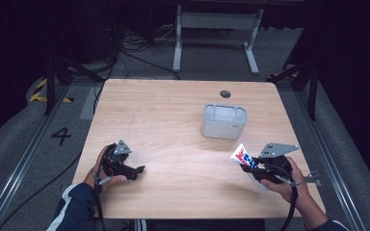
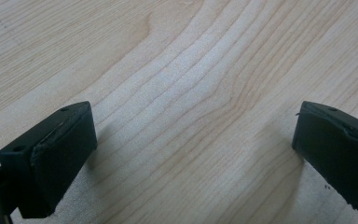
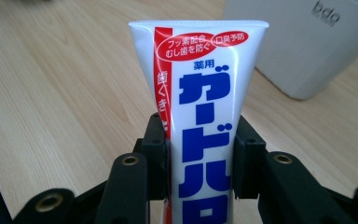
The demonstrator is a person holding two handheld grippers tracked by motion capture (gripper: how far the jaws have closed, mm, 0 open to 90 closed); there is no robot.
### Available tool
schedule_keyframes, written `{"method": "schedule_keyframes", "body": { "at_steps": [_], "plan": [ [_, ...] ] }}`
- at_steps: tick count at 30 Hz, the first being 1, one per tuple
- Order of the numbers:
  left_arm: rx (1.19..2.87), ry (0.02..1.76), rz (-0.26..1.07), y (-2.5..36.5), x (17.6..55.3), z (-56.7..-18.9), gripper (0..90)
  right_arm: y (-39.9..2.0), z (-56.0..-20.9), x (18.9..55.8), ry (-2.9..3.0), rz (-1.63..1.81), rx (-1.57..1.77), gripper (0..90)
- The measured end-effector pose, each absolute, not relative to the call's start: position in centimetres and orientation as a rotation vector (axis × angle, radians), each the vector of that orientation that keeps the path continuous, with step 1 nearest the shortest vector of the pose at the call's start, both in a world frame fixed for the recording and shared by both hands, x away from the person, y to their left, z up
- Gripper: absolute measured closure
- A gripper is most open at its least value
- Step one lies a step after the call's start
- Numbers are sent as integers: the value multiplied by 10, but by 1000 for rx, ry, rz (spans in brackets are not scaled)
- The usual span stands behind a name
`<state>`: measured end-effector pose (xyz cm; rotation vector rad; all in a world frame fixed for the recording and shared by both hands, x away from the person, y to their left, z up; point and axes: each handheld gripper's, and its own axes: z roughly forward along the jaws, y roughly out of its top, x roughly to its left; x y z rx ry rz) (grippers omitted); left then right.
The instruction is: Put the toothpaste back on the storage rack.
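Right gripper [image 3: 200, 154] is clamping a white plastic toothpaste tube with blue and red Japanese print [image 3: 200, 93]; both black jaws are pressing its sides in the right gripper view, about halfway along what shows of the tube. Tube's long axis is running along the jaws, flat crimped end pointing away from the hand. In the high view the right gripper [image 1: 248, 166] is sitting at the near right of the light wooden table [image 1: 173, 120], and the tube [image 1: 243, 156] is slanting up and to the far left, crimped end toward the pale grey rounded-rectangular plastic container [image 1: 224, 121]. Cap end is hidden behind the gripper and hand. Tube is being held off the tabletop, near the container but apart from it. Container is standing upright, right of table centre, open top up; its wall is showing at the far right in the right gripper view [image 3: 303, 42].

Left gripper [image 1: 137, 171] is sitting at the near left of the table, held by the person's left hand [image 1: 103, 168], jaws pointing right. In the left gripper view the left gripper [image 2: 193, 154] is spreading its jaws wide apart, with bare wood grain between them and nothing held.

Small dark round hole [image 1: 225, 94] is showing in the tabletop at the far side, beyond the container.
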<state>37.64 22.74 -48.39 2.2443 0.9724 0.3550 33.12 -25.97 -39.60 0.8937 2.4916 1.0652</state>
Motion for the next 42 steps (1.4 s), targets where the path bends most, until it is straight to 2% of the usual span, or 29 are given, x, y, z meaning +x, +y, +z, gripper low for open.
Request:
{"method": "schedule_keyframes", "body": {
  "at_steps": [42],
  "plan": [
    [2247,972,353,227,377,-484,1,-241,-349,353,2309,1212,797,642]
  ]
}}
